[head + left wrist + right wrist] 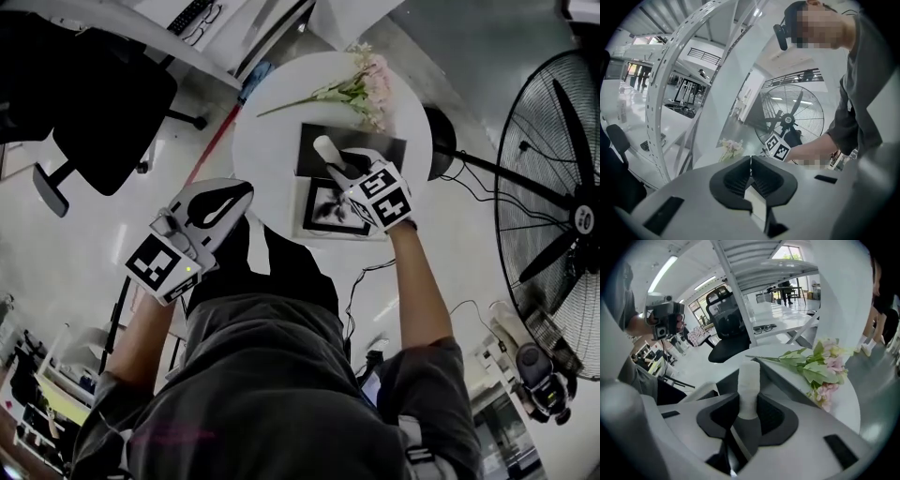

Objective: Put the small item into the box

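A small white cylindrical item (325, 149) stands up between the jaws of my right gripper (339, 167), which is shut on it. In the right gripper view the item (749, 383) pokes up past the dark pads (774, 416). It hangs over a black open box (389, 150) on the round white table (272, 141), and the box's edge (785, 379) runs just behind it. A second dark tray with a white border (328, 211) lies nearer me. My left gripper (232, 199) hovers by the table's near-left rim, its jaws (750, 161) shut with nothing in them.
A spray of pink and white flowers (361, 86) lies at the table's far side, beyond the box (820, 366). A large floor fan (553, 206) stands to the right. A black office chair (103, 103) and a desk are at the left.
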The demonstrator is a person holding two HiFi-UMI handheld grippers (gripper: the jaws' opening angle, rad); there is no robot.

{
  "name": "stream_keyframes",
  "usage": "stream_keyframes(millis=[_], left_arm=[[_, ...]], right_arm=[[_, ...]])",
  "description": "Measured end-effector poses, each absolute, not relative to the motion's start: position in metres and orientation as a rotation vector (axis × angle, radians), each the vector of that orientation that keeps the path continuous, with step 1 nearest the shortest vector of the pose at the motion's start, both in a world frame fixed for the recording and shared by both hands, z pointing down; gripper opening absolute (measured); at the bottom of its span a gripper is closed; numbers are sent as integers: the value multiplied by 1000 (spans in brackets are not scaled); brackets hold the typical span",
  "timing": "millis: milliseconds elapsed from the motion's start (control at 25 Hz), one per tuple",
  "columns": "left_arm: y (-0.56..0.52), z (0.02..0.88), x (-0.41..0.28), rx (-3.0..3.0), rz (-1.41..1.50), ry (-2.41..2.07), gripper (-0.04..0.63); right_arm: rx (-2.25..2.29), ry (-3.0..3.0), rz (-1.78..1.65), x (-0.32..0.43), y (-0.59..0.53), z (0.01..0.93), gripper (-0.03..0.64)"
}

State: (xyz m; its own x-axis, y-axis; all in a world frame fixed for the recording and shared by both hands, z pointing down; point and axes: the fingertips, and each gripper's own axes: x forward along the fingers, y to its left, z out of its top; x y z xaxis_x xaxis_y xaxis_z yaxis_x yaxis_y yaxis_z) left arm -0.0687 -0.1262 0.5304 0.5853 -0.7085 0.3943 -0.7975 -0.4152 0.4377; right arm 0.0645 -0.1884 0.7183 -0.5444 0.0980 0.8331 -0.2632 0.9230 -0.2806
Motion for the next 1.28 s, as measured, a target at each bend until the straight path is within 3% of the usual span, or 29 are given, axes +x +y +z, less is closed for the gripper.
stream_keyframes(millis=[640,1280], left_arm=[[-113,545,-95,2172,177,-1238,25],[-117,527,-94,2233,197,-1193,25]], right_arm=[[51,-1910,365,58,-190,768,129],[153,-1920,389,59,-198,749,160]])
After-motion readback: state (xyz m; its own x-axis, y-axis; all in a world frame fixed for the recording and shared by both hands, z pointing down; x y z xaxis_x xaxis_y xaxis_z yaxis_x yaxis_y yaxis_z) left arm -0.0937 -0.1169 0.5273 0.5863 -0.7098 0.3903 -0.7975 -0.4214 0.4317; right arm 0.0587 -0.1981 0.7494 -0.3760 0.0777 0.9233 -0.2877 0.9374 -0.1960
